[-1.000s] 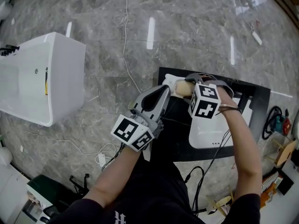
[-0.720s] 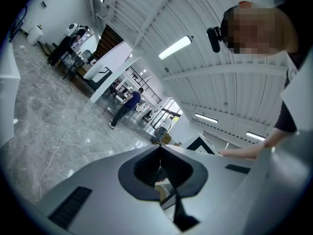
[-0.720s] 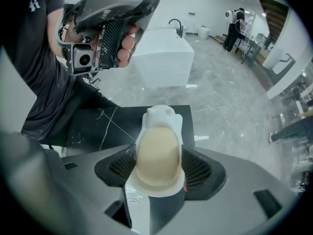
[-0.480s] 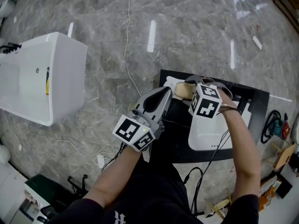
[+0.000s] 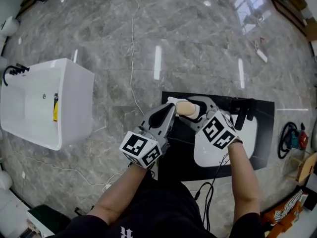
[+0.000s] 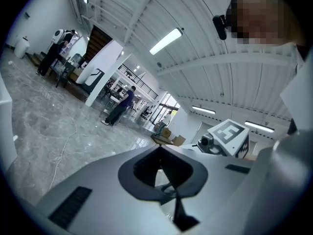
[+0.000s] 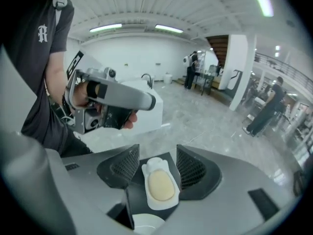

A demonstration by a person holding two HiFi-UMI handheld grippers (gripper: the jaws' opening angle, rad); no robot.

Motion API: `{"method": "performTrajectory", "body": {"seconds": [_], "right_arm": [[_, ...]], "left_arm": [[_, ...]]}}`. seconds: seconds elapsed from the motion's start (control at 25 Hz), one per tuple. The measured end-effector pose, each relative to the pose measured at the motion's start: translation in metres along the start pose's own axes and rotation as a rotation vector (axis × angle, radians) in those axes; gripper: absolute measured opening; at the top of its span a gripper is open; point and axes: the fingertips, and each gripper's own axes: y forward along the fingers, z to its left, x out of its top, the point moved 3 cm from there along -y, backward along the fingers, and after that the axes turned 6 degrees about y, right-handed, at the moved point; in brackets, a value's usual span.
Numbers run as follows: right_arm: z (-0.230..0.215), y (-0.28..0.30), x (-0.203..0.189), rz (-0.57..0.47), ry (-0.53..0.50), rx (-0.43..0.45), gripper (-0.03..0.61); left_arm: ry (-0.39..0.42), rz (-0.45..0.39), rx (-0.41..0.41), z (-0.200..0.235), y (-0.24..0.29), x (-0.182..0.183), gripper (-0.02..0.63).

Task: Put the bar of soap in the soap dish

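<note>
A beige bar of soap [image 7: 160, 186] lies in the white soap dish [image 7: 168, 202] on the corner of a black counter [image 5: 265, 133]. In the head view the soap [image 5: 184, 108] shows between both grippers' tips. My right gripper [image 7: 157, 156] hangs above the dish, its jaws wide apart and closing, touching nothing. The head view shows the right gripper [image 5: 199, 109] just right of the soap. My left gripper [image 5: 168, 112] sits just left of the dish, its tips [image 6: 159, 148] together with nothing in them.
A white basin [image 5: 225, 148] with a black tap [image 5: 245, 108] is set into the counter behind the dish. A white tub [image 5: 44, 100] stands on the grey stone floor at left. A thin cable [image 5: 132, 48] runs across the floor. People stand far off in the hall.
The right gripper has lifted off the soap and drawn back toward me, leaving the soap in the dish. The left gripper has risen a little.
</note>
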Motion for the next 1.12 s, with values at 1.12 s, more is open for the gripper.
{"method": "performTrajectory", "body": {"seconds": [1.12], "right_arm": [[0.042,-0.245,0.111,-0.841,0.404,-0.289,0.008]], "left_arm": [[0.332,-0.122,-0.182,-0.172,-0.026,0.156,0.008]]}}
